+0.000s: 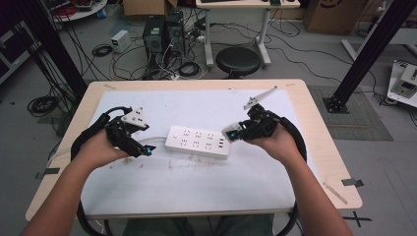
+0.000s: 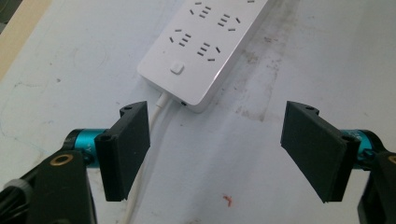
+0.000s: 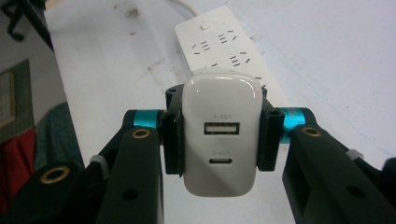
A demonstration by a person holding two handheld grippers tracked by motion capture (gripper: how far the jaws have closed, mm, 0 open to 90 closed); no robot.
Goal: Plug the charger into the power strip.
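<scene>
Each of the tongs is built from black plastic links. On the left tongs (image 2: 217,149), two flat rectangular black pads (image 2: 128,147) are carried on turquoise anodised collars, and brass-coloured bushings are set into the arms. The same collars and bushings are fitted to the right tongs (image 3: 219,135). A grey three-cornered plate (image 1: 135,118) is mounted on top (one per unit). A thick black cable (image 1: 295,135) is looped from each body. Bare forearms are seen; no sleeves are worn.

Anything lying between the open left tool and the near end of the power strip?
Just the strip's white cord on bare table, shown in the left gripper view, running past the left tool from the power strip.
</scene>
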